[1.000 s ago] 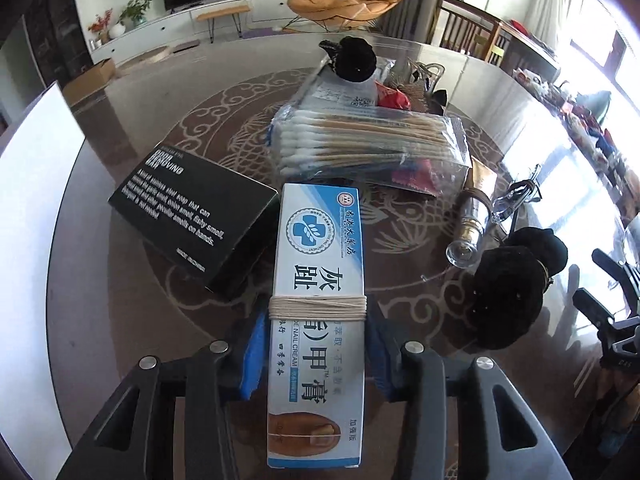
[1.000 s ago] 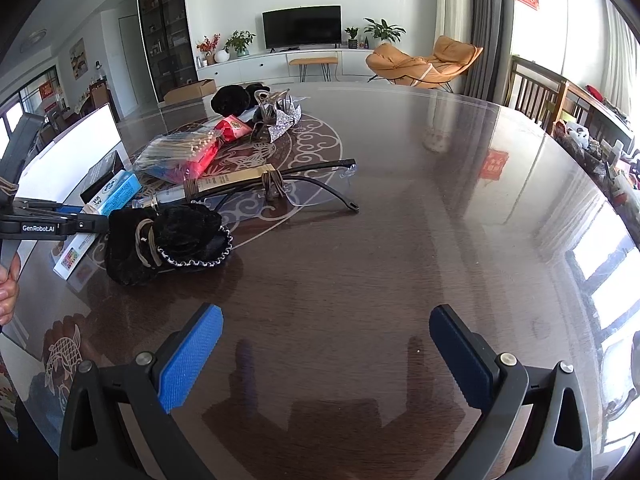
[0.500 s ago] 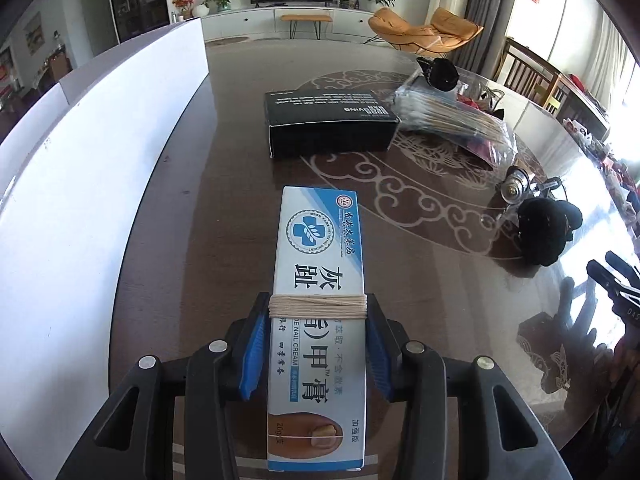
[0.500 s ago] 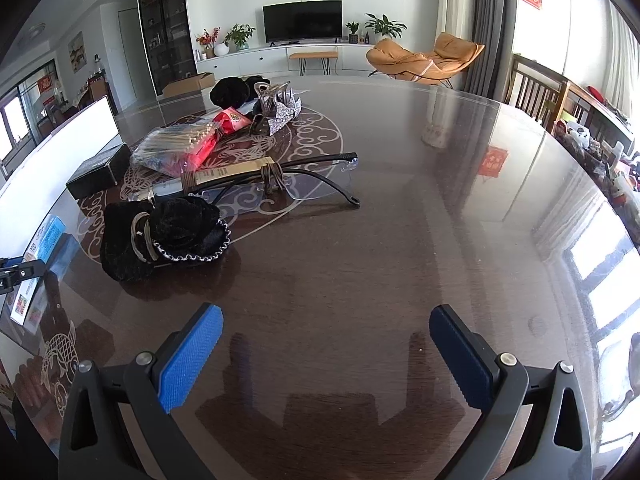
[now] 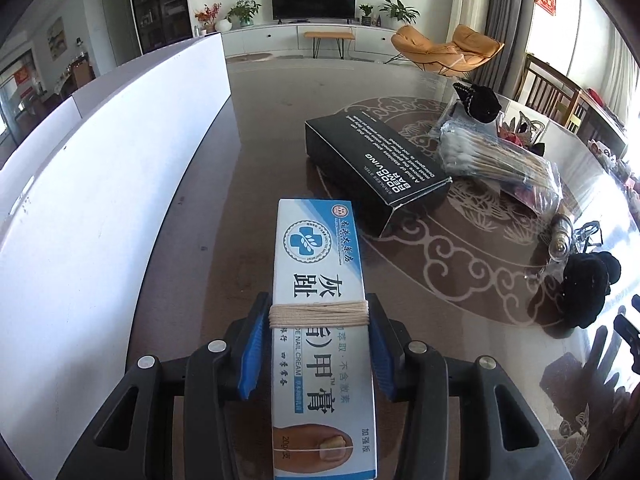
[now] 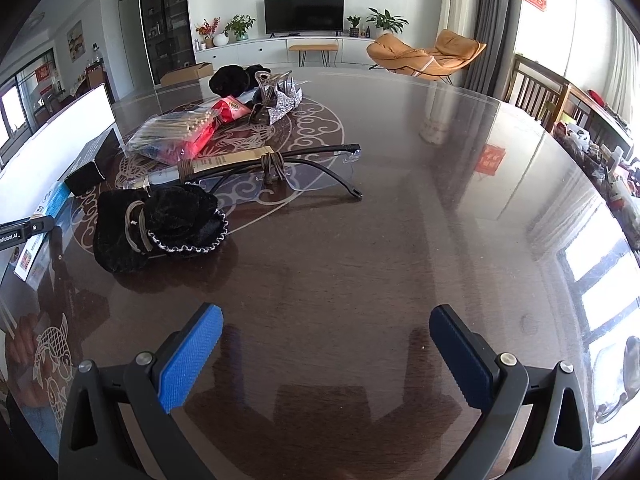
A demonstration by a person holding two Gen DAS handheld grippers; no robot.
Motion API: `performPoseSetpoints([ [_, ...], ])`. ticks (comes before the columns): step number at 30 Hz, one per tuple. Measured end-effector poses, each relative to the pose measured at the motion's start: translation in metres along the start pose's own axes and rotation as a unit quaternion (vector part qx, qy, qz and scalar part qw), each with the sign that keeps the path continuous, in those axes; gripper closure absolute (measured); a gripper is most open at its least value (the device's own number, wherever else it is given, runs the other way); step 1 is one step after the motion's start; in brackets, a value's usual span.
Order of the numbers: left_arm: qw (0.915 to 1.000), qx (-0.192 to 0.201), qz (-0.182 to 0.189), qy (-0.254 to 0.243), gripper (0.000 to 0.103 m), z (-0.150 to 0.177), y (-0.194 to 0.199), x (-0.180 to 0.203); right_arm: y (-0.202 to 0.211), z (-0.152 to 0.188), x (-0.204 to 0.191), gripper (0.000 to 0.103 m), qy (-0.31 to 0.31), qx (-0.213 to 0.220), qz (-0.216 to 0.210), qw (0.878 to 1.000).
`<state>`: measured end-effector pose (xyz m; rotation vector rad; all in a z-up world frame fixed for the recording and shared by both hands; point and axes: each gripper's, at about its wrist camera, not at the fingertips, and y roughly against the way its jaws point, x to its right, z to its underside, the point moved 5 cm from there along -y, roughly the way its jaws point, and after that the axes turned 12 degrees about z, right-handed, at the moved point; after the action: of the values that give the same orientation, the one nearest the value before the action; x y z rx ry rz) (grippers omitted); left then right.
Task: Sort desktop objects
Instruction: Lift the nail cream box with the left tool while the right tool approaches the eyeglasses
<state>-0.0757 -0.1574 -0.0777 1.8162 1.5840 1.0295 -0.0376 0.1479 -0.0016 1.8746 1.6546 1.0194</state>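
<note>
The near end of the cream box point(image 5: 320, 332) runs off the bottom of my left view, and my right view catches only a sliver of it at the left edge. My left gripper point(image 5: 318, 344) has the box between its blue pads point(image 5: 251, 354), jaws easing apart – whether they still press on it I cannot tell. Black box point(image 5: 376, 160) lies just beyond, on the table point(image 6: 360, 264). My right gripper point(image 6: 326, 360) hangs wide open – holding nothing – over bare tabletop, with the black pouch point(image 6: 160, 228) far left.
</note>
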Motion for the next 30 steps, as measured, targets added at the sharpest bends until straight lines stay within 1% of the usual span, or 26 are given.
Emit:
performPoseSetpoints([
  [1,1.0,0.003,-0.001,0.0,0.054,0.001,0.002,-0.002,-0.001,0.0,-0.001,0.0,0.002,-0.003,-0.002,1.0],
  [2,1.0,0.005,-0.002,0.001,0.05,0.0,0.0,-0.003,-0.002,0.001,-0.002,0.0,0.004,-0.006,-0.005,1.0],
  [3,1.0,0.007,-0.003,0.003,0.043,-0.001,-0.001,-0.002,-0.003,0.0,-0.002,0.0,0.006,-0.011,-0.008,1.0],
  [4,0.9999,0.009,-0.004,0.003,0.039,-0.001,-0.002,-0.002,-0.005,0.0,-0.003,0.0,0.007,-0.015,-0.01,1.0],
  [5,0.9999,0.01,-0.008,0.003,0.029,-0.001,-0.004,-0.002,-0.005,0.0,-0.004,0.0,0.008,-0.015,-0.01,1.0],
  [6,0.9999,0.009,-0.011,0.007,0.025,-0.001,-0.005,-0.003,-0.005,0.001,-0.004,0.0,0.009,-0.015,-0.011,1.0],
  [8,0.9998,0.01,-0.011,0.011,0.024,-0.001,-0.005,-0.004,-0.004,0.001,-0.007,0.0,0.016,-0.013,-0.019,1.0],
  [10,0.9998,0.01,-0.012,0.01,0.021,-0.001,-0.006,-0.004,-0.003,0.002,-0.013,0.0,0.034,-0.013,-0.027,0.999],
  [11,0.9998,0.008,-0.012,0.011,0.015,0.0,-0.006,-0.004,-0.002,0.002,-0.018,0.0,0.047,-0.01,-0.038,0.998],
  [12,0.9998,0.006,-0.012,0.011,0.013,0.0,-0.007,-0.004,-0.001,0.001,-0.023,0.0,0.063,-0.007,-0.05,0.997],
  [17,0.9998,0.009,-0.012,0.011,0.012,0.001,-0.008,-0.003,-0.004,-0.007,-0.049,0.0,0.137,-0.009,-0.103,0.985],
  [20,0.9998,0.011,-0.014,0.014,0.012,0.002,-0.008,-0.004,-0.005,-0.014,-0.067,0.0,0.156,-0.021,-0.118,0.98],
  [21,0.9997,0.011,-0.015,0.015,0.011,0.002,-0.008,-0.004,-0.004,-0.017,-0.076,0.0,0.156,-0.022,-0.132,0.979],
  [25,0.9995,0.013,-0.019,0.022,0.012,0.002,-0.007,-0.006,-0.001,-0.033,-0.118,0.0,0.128,-0.03,-0.204,0.97],
  [28,0.9994,0.014,-0.021,0.024,0.012,0.002,-0.007,-0.006,-0.007,-0.054,-0.149,0.0,0.087,-0.037,-0.23,0.968],
  [30,0.9994,0.014,-0.021,0.024,0.011,0.001,-0.007,-0.006,-0.017,-0.072,-0.169,0.0,0.063,-0.043,-0.229,0.97],
])
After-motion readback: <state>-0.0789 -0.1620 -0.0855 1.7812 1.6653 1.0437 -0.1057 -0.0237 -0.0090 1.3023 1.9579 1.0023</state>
